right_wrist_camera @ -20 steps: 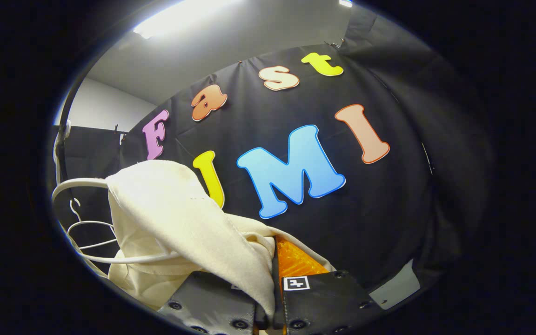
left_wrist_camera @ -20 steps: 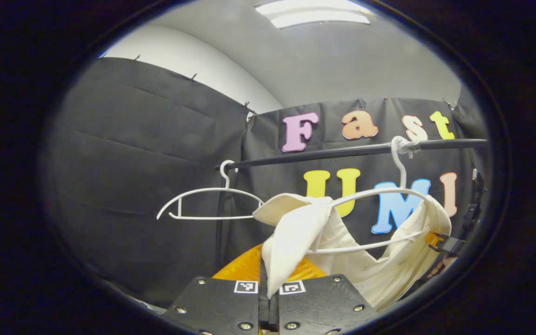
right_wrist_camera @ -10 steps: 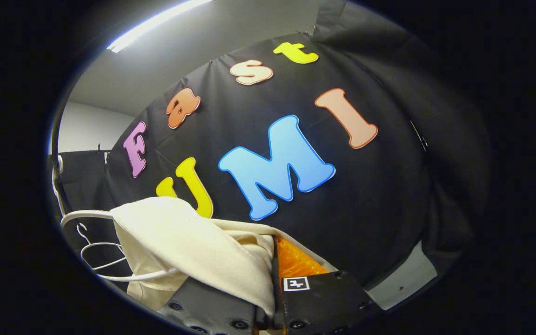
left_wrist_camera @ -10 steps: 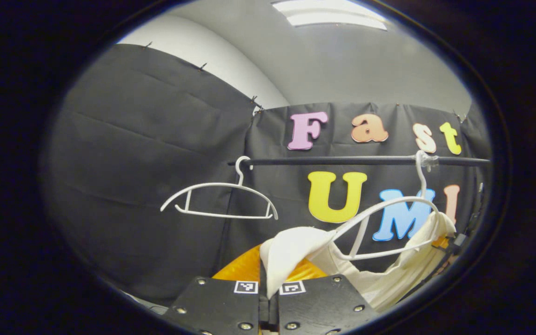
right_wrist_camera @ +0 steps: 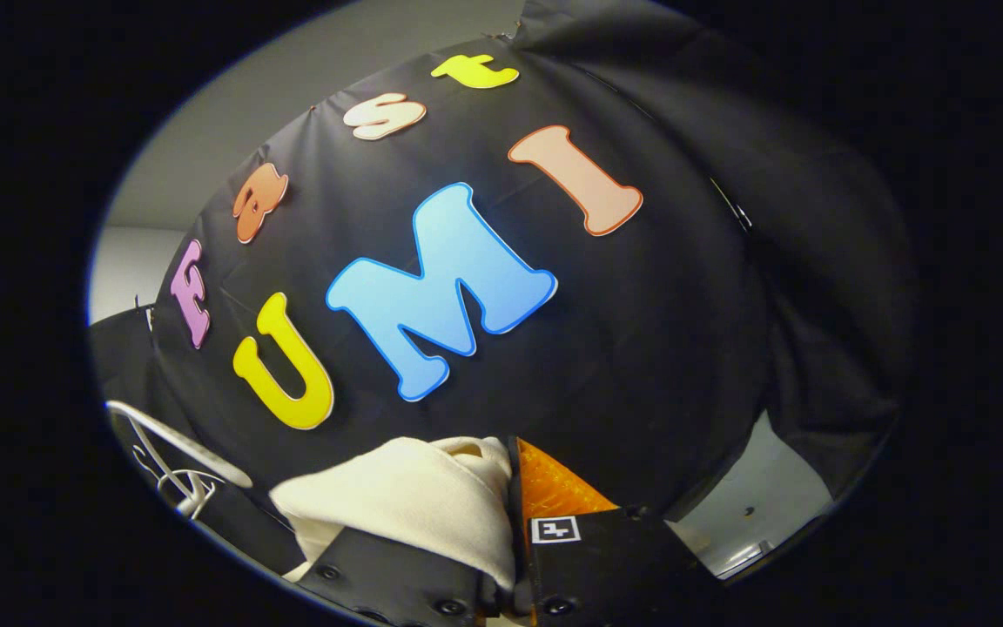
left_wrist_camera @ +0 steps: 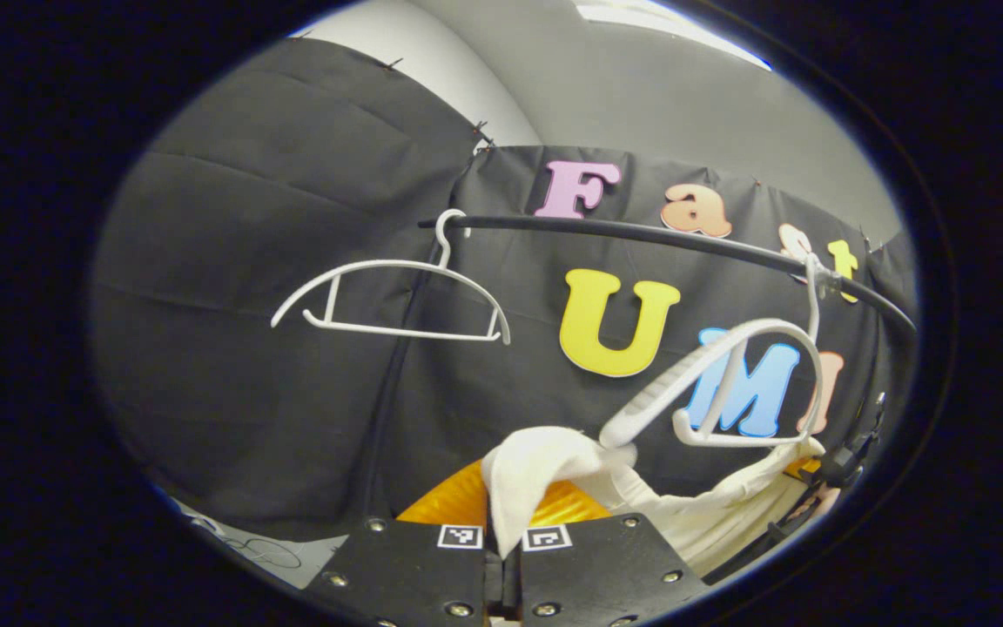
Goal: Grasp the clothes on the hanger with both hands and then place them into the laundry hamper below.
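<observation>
Hanging at the upper left of the left gripper view, a bare white plastic hanger [left_wrist_camera: 388, 296] hooks over the thin black clothes rail [left_wrist_camera: 641, 239], which curves across to the right edge. Further right on that rail a second white plastic hanger [left_wrist_camera: 728, 383] tilts steeply, its near shoulder dipping toward the cream-white cotton garment [left_wrist_camera: 545, 475], which now sits below it at the lower middle of the frame and looks free of it, or nearly so; whether a fold touches the hanger tip I cannot tell. At the bottom centre the left gripper [left_wrist_camera: 502, 557] has its two fingers pressed together on a bunched corner of that garment, and the cloth stretches off to the lower right toward the other gripper, glimpsed at the frame's edge. In the right gripper view the tilted hanger's arm shows at the lower left, and at the bottom centre the right gripper [right_wrist_camera: 514, 575] is likewise clamped on a fold of the garment. By my judgement the pull-off step is just finishing. The next move calls for lowering both grippers together, keeping both pinches tight and the cloth clear of the hanger, then finding the hamper below before releasing.
</observation>
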Tool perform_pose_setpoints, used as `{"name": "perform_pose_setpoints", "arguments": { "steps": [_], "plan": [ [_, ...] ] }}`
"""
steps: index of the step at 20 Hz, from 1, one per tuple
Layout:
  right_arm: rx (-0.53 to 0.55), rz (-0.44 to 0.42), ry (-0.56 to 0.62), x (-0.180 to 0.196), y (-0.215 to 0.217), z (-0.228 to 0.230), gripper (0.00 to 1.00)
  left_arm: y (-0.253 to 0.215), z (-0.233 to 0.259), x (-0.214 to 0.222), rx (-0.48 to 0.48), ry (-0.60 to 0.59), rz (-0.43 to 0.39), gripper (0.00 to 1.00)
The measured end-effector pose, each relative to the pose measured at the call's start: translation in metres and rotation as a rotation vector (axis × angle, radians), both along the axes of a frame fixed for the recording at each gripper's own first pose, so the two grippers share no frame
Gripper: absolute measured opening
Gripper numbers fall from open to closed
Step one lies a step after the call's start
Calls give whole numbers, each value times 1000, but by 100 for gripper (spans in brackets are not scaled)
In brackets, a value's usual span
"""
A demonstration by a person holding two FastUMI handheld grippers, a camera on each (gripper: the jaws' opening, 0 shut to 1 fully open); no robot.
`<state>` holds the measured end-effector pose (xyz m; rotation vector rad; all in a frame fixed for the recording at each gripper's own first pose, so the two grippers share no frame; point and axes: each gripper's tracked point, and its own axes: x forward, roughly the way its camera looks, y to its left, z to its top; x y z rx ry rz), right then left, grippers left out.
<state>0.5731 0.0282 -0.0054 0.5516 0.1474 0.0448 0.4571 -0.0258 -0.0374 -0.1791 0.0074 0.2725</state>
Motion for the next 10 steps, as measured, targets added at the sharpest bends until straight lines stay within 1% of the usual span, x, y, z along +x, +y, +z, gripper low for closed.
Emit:
{"name": "perform_pose_setpoints", "arguments": {
  "steps": [5,7,8,10],
  "plan": [
    [-112,2,0,-39,-12,-17,10,-16,-40,-16,18,83,-35,1],
    [-143,8,0,-61,-17,-21,10,-22,-45,-28,10,98,-57,1],
    [-157,5,-1,-71,-20,-23,10,-24,-47,-34,22,105,-67,0],
    [-178,-2,4,-96,-25,-28,10,-30,-51,-52,47,118,-98,2]
  ]
}}
